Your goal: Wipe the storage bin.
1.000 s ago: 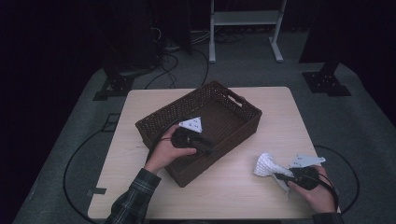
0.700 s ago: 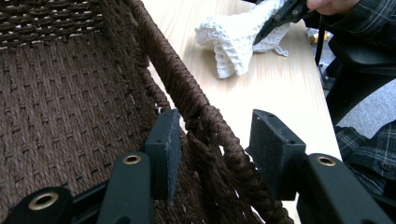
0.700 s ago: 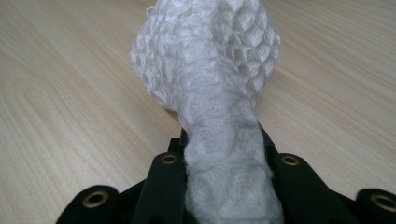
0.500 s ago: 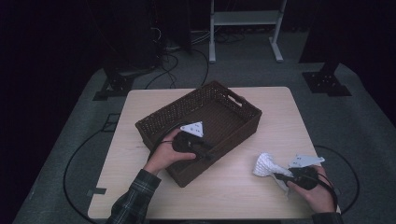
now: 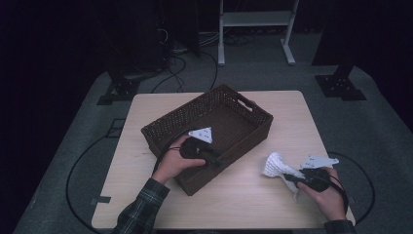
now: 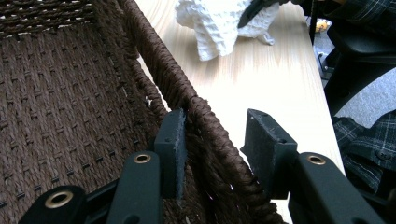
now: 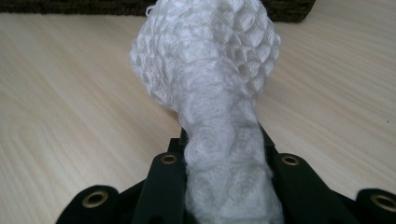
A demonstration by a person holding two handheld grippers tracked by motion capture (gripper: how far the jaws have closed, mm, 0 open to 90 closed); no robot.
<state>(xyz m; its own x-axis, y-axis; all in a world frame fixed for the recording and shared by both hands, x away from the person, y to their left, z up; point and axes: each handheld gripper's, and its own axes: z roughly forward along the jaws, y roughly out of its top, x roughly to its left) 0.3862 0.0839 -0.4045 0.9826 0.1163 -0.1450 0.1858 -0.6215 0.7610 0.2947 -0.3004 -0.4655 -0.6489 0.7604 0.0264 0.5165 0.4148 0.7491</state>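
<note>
Dim room w/ pale wood table [image 5: 146,122], L gripper [image 5: 214,158] at 9 o'clock, jaws just closing astride brown basket [image 5: 214,105] rim, outer jaw not touching, R gripper [image 5: 287,176] at 4 o'clock clamped on white cloth [image 5: 275,165]

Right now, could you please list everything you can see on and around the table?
Woven basket: one, dark brown, table centre.
Knitted cloth: one, white, bunched on the table right of the basket.
Table: one, light wood.
Stand: one, white, on the floor behind.
Left gripper: one, black, jaws straddling the basket's near wall, outer pad off it.
Right gripper: one, black, shut on the cloth.
Sleeve: plaid, left forearm.
</note>
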